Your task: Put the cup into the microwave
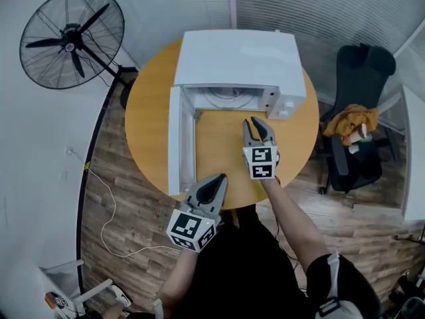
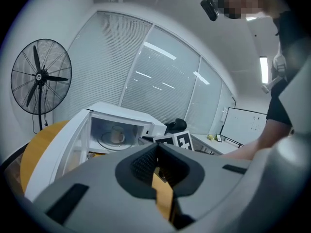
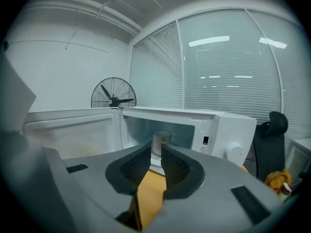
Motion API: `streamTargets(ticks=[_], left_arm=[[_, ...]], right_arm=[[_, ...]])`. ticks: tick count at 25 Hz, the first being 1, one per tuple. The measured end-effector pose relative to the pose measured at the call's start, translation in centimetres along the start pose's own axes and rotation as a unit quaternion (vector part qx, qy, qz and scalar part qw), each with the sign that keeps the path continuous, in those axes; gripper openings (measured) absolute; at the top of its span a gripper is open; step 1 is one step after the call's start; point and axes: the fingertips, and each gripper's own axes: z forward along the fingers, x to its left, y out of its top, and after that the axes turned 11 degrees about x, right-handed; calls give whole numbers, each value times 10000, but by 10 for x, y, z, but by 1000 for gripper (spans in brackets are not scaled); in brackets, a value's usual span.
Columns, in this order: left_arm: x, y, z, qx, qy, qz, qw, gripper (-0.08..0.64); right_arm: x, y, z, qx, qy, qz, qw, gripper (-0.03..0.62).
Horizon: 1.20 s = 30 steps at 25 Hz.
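The white microwave (image 1: 239, 58) stands at the back of the round wooden table (image 1: 149, 111) with its door (image 1: 174, 138) swung open to the left. The pale cup (image 3: 161, 142) stands upright on the turntable inside, also visible in the left gripper view as the cup (image 2: 116, 134). My right gripper (image 1: 255, 121) hovers over the table just in front of the cavity, open, with nothing between its pads; the cup shows beyond the gap. My left gripper (image 1: 222, 177) is at the table's near edge beside the door's end, shut and empty.
A standing fan (image 1: 72, 38) is on the floor at the left. A black office chair (image 1: 358, 111) with a yellow cloth on it stands at the right. A white cable (image 1: 109, 211) lies on the wooden floor.
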Motion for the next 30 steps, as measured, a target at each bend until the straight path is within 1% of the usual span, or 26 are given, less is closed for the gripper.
streamTargets(ticks=[5,11,17,22,27,30], left_arm=[[-14,-12,-21,-90,-190,-25,9998,-3],[-24,-20,-42,-235,-291,31,9993,-3],[-31,-27,-56,-299,-394,150,9987,-3],[-37,-34,-62,-281,-468,211,9983,-3],[-44,-41,-67,-237,-523,301,9979,-3],[-45,-43,-62,-218,-523,285,9980,-3]], right_arm=[[14,3,-60,-137,37,176,9997,60],[34,-1,-126,-261,-37,155,9995,14],[56,5,-185,-524,44,144,9985,9],[68,-2,-220,-608,143,225,9978,8],[71,-14,-244,-541,177,141,9983,6],[67,-16,-256,-530,204,149,9983,6]])
